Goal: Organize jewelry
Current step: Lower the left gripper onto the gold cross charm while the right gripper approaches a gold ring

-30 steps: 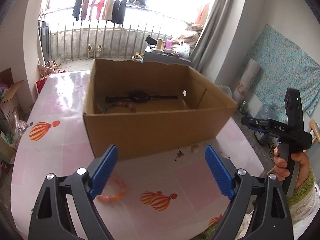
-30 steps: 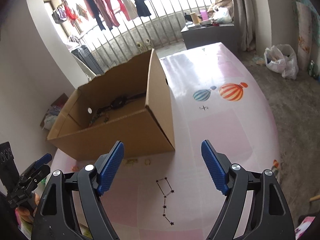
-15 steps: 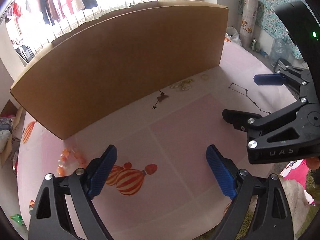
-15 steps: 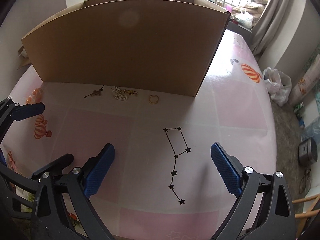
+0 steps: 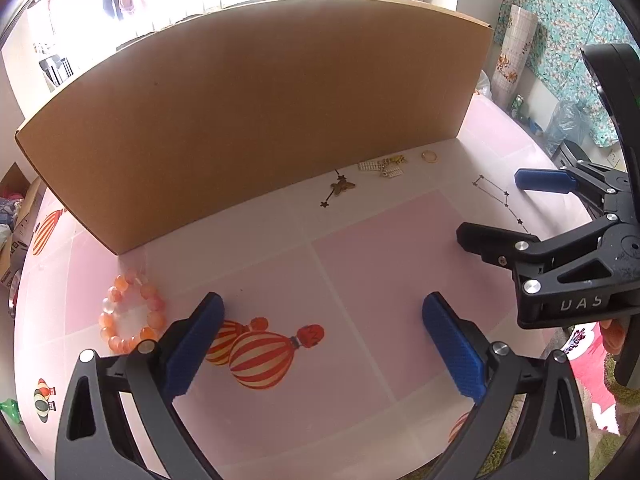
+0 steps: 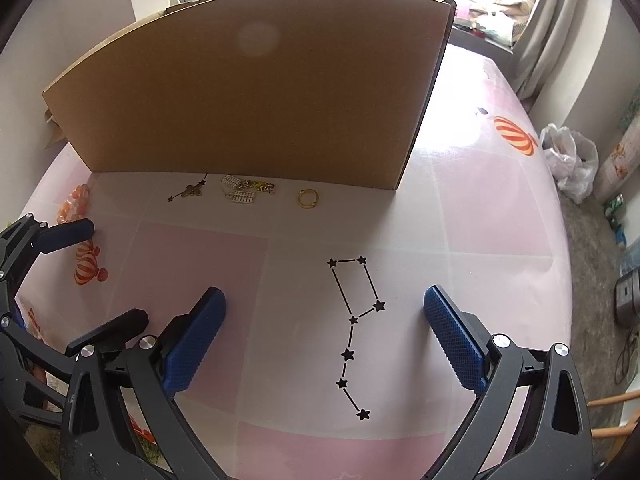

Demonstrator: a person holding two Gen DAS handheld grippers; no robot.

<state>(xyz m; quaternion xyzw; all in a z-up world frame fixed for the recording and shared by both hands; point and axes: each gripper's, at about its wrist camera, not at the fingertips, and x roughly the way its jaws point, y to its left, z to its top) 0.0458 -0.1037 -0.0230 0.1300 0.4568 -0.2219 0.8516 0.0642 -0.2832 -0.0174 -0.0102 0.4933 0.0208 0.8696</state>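
My left gripper (image 5: 322, 340) hovers over the pink table, its jaws opening with nothing between them. An orange bead bracelet (image 5: 132, 314) lies just left of its left finger. Along the foot of the cardboard box (image 5: 260, 112) lie a bronze pendant (image 5: 340, 188), small charms (image 5: 382, 167) and a gold ring (image 5: 430, 156). My right gripper (image 6: 324, 328) stands open and empty over a printed star pattern. Beyond it I see the ring (image 6: 308, 199), charms (image 6: 244, 190) and pendant (image 6: 192, 191). The box wall (image 6: 260, 100) hides its inside.
The two grippers sit side by side; the right gripper (image 5: 516, 208) shows at the right of the left wrist view. The table (image 5: 380, 264) carries printed balloons. A white plastic bag (image 6: 572, 160) lies on the floor past the table's right edge.
Both views tipped down from looking into the box to the tabletop in front of it. Both pairs of jaws stand wider. The box's inside has gone out of sight.
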